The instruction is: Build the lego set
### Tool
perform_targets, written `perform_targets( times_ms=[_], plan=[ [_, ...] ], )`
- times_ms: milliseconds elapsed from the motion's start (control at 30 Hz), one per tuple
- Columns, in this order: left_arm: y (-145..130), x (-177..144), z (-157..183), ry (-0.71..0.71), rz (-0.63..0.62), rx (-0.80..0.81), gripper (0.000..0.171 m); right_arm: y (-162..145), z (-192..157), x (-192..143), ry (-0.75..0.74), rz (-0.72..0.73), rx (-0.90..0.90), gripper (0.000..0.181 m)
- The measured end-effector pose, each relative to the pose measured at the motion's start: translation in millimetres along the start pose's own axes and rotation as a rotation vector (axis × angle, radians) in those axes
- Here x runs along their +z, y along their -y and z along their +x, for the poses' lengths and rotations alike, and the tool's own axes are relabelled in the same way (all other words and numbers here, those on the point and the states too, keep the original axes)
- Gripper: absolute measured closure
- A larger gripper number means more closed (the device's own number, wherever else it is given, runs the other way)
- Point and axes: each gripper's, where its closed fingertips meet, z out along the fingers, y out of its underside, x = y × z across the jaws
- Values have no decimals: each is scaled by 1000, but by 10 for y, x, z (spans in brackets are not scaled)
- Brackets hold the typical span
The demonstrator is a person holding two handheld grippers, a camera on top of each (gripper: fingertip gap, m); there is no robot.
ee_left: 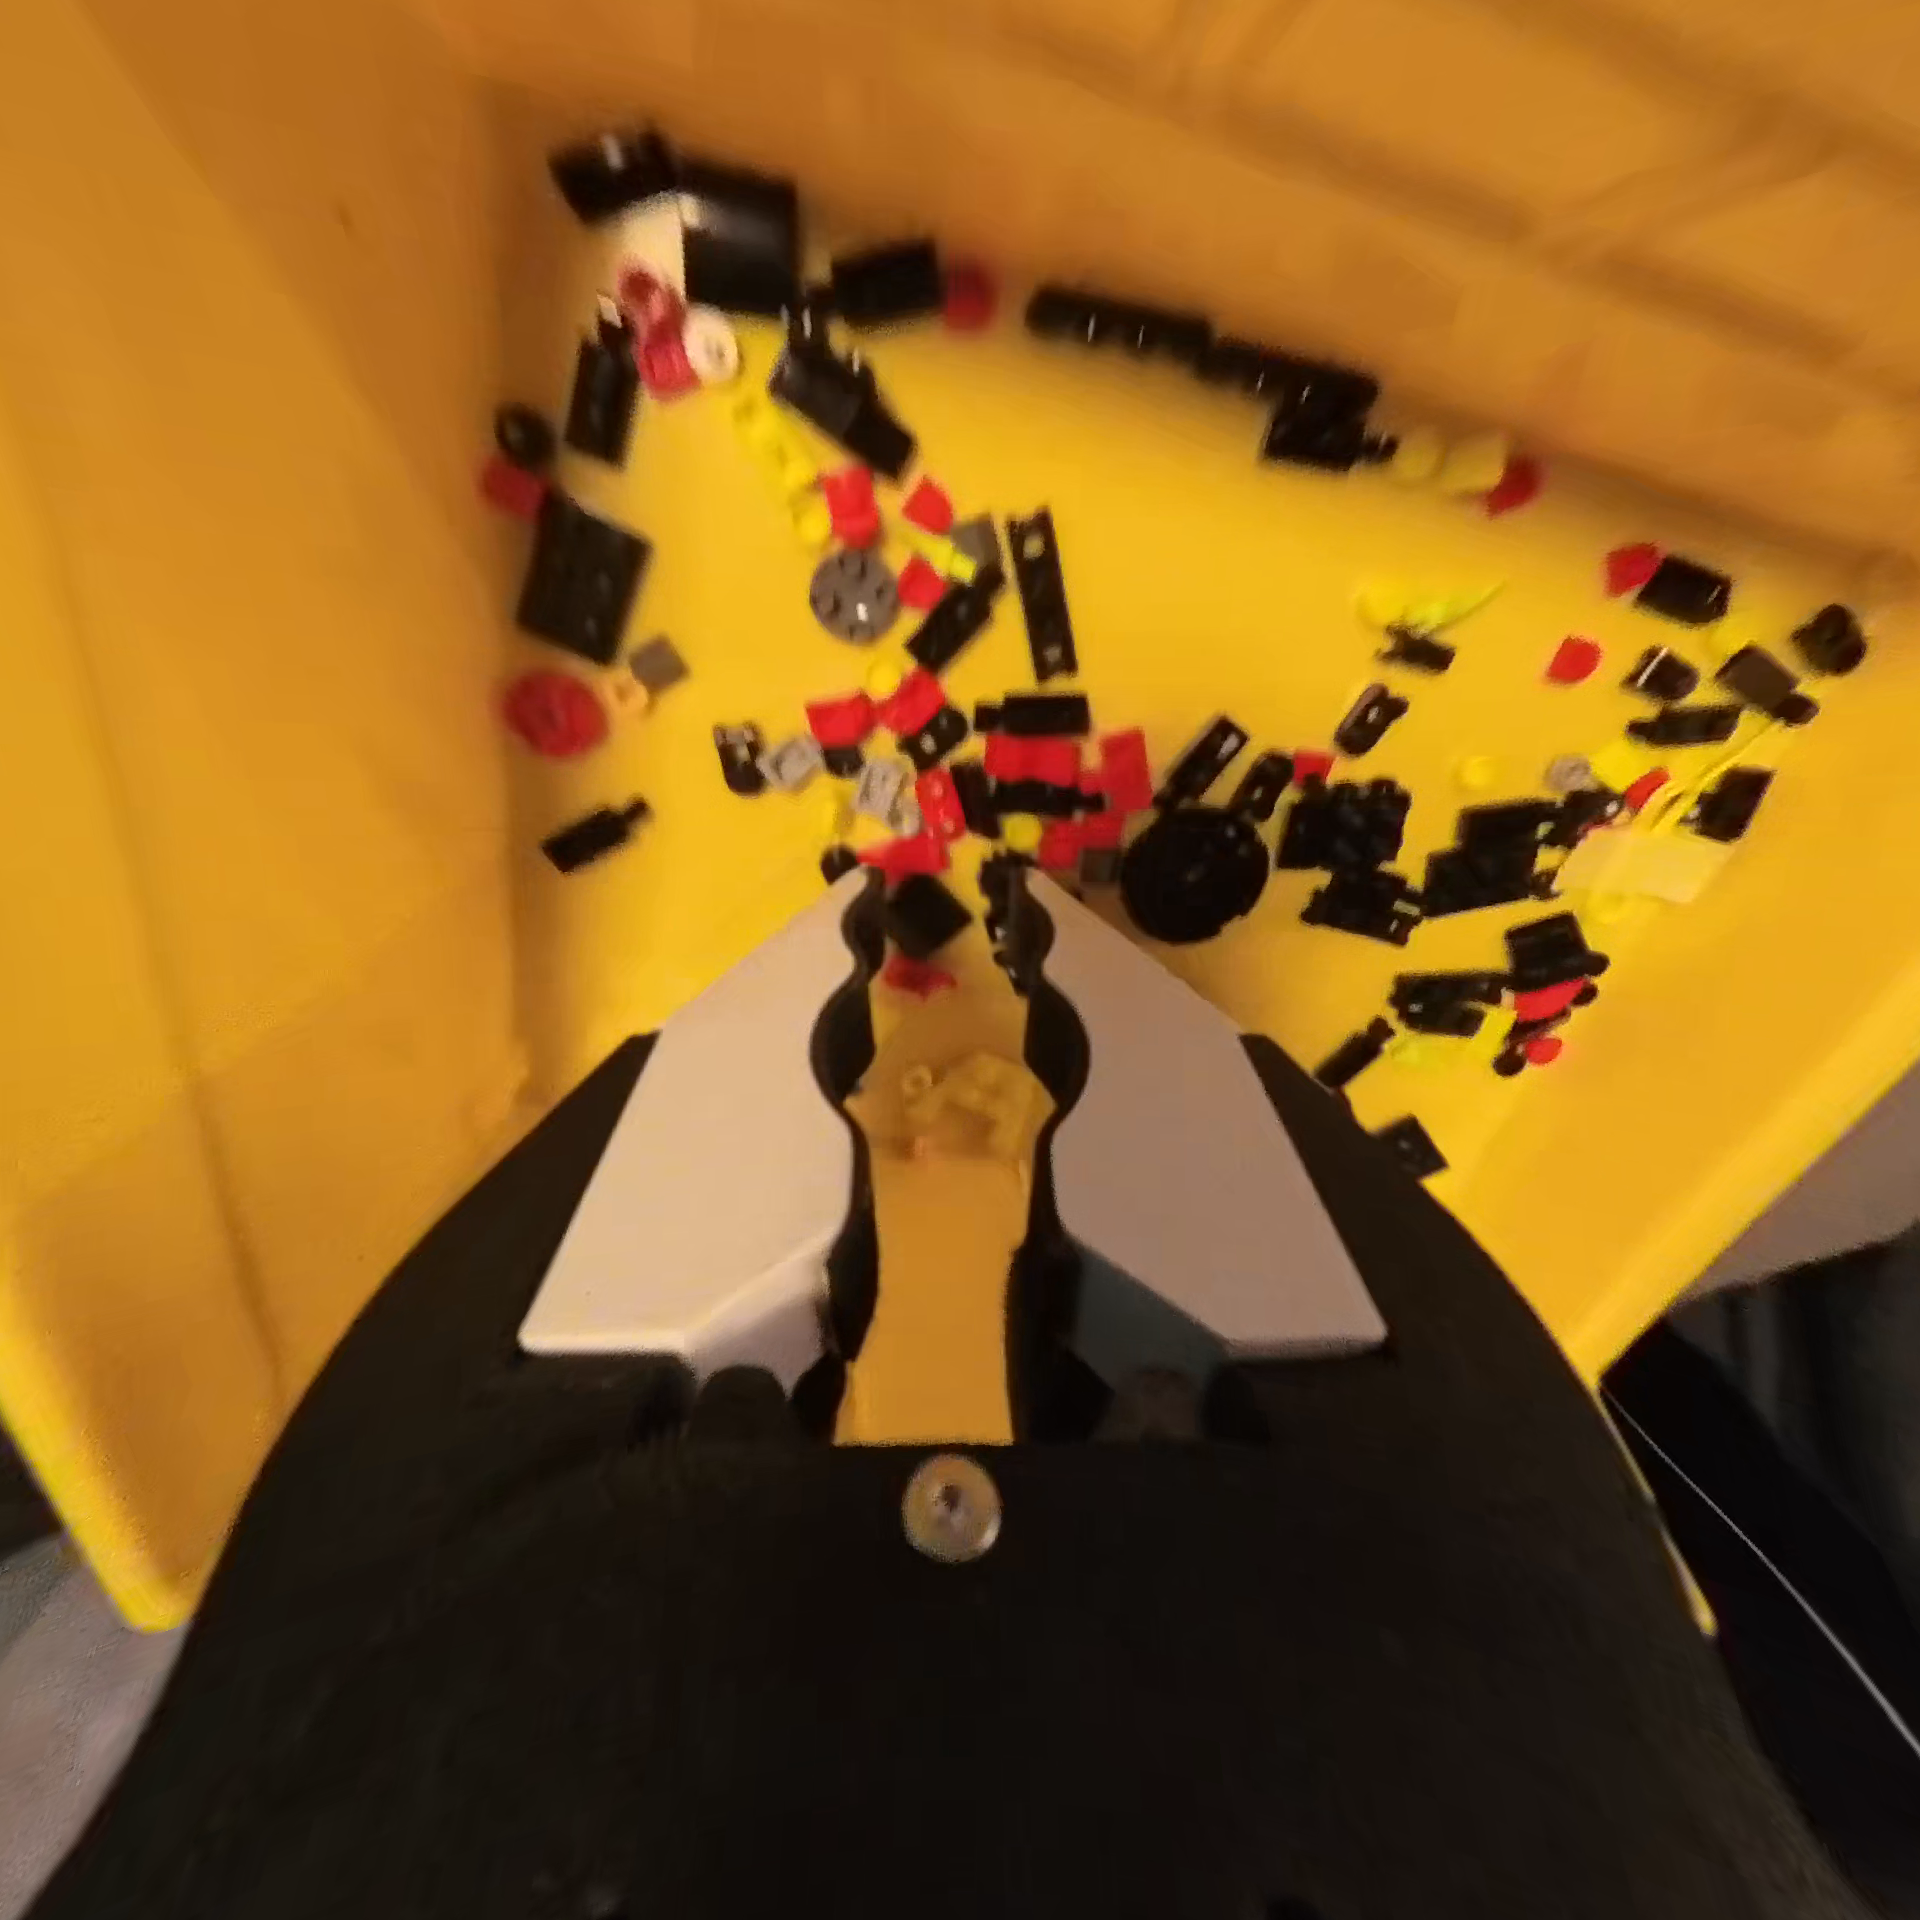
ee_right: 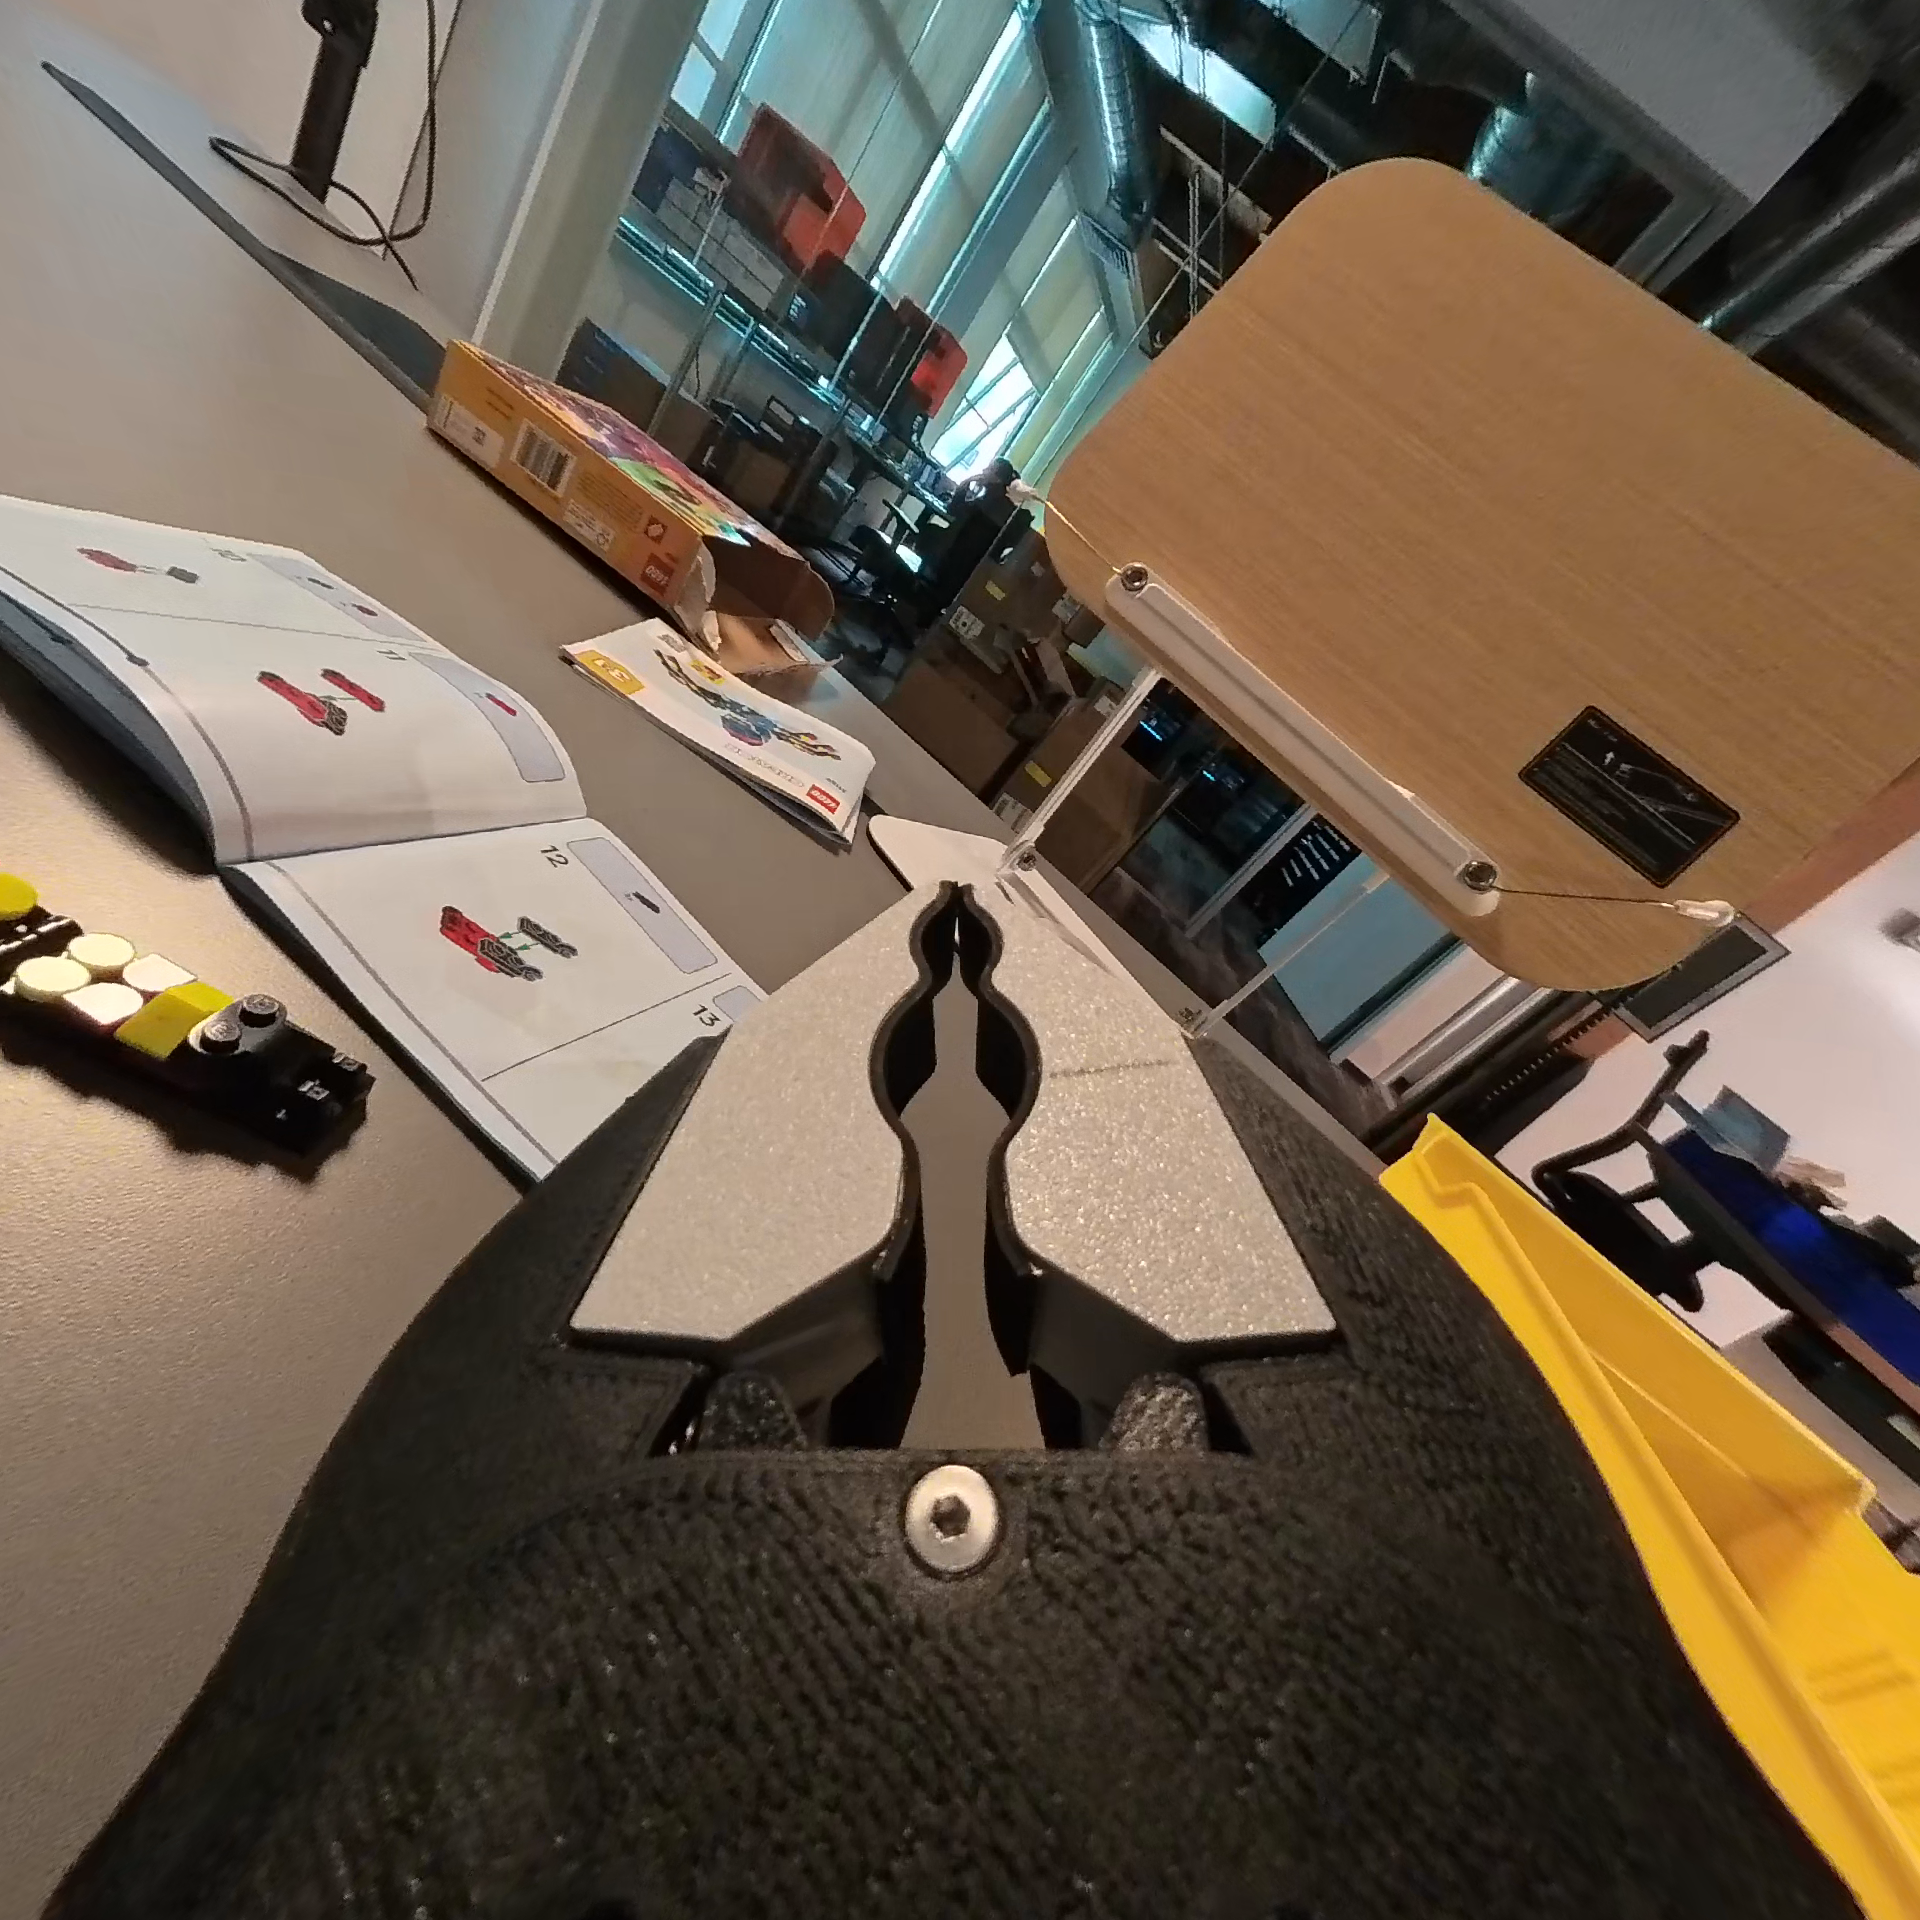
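In the left wrist view, a yellow bin point(ee_left: 1143, 499) holds several loose black, red, yellow and grey Lego pieces point(ee_left: 1039, 748). My left gripper point(ee_left: 935, 894) is open and points down into the bin, its tips just above the pile. A small black square piece point(ee_left: 925, 916) lies between the fingertips; the view is blurred, so I cannot tell whether they touch it. In the right wrist view, my right gripper point(ee_right: 956, 899) is shut and empty above the dark table point(ee_right: 208, 1351). A partly built black model point(ee_right: 177, 1023) with white round tiles and a yellow piece lies on the table to its left.
An open instruction booklet point(ee_right: 343, 769) lies beyond the model, with a second booklet point(ee_right: 727, 717) and an opened Lego box point(ee_right: 603, 488) farther back. The yellow bin's rim point(ee_right: 1621, 1455) is at the right. A wooden panel point(ee_right: 1507, 499) stands ahead on the right and a monitor stand point(ee_right: 322, 114) at the far left. Some 65 centimetres of space lies between my two pairs of fingers.
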Motion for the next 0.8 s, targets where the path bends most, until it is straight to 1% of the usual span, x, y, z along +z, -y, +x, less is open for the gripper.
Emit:
perform_targets(
  times_ms=[100,167,233,333,367,400,433,500,567,600,800],
  plan=[
    [-101,52,-17,-27,-38,-58,153,2,-6,2,4,1,0,181],
    [-134,81,-87,-16,-45,-91,153,5,-11,1,6,3,-2,181],
    [-147,111,-90,-48,-41,-125,153,8,-15,1,9,5,-1,181],
    [-177,164,-106,-62,-49,-152,151,9,-16,0,10,6,0,181],
    [-160,158,-118,-52,-37,-158,145,9,-16,0,10,5,0,181],
    [-154,154,-125,-40,-34,-159,140,8,-15,0,10,5,-1,181],
    [-157,159,-126,-30,-37,-155,140,11,-17,0,10,6,-1,181],
    [-160,169,-141,6,-43,-140,142,10,-21,2,12,6,-2,181],
    [-174,178,-170,57,-55,-111,151,16,-28,3,15,10,0,181],
    [-176,181,-169,72,-58,-97,153,20,-33,4,18,12,0,181],
    [-161,182,-108,97,-45,-52,155,63,-76,1,38,35,-2,181]
  ],
)
